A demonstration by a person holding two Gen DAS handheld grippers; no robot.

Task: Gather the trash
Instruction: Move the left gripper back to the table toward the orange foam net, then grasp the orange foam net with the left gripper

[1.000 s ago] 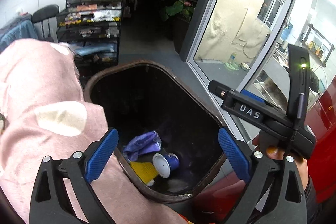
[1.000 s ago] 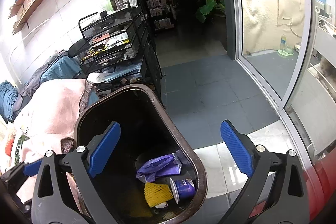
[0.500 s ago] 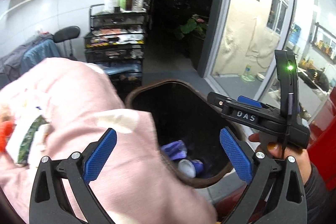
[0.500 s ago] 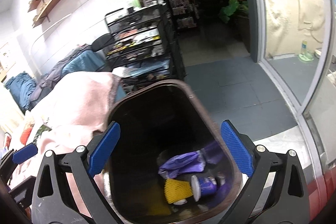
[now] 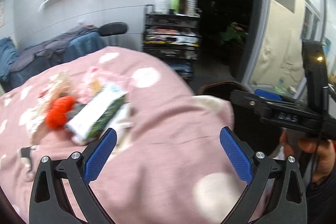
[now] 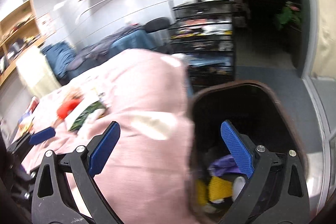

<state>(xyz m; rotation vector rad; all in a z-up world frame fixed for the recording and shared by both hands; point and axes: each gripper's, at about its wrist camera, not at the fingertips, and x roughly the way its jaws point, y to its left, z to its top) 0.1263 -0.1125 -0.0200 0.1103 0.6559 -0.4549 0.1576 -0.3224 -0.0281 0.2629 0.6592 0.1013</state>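
1. the left tool (image 5: 168,152) hangs released and empty, blue pads wide apart, over the pink spotted cloth (image 5: 168,161).
2. the white-and-green carton (image 5: 96,112) lies ahead and to the left of it, long axis slanting from near-left to far-right, touching the orange wad (image 5: 58,112).
3. the right tool (image 6: 170,150), also spread and empty, sits beside the trash bin (image 6: 279,110), further from the carton.
4. i'd judge the left tool nearer, and it needs to turn across the carton's narrow width.
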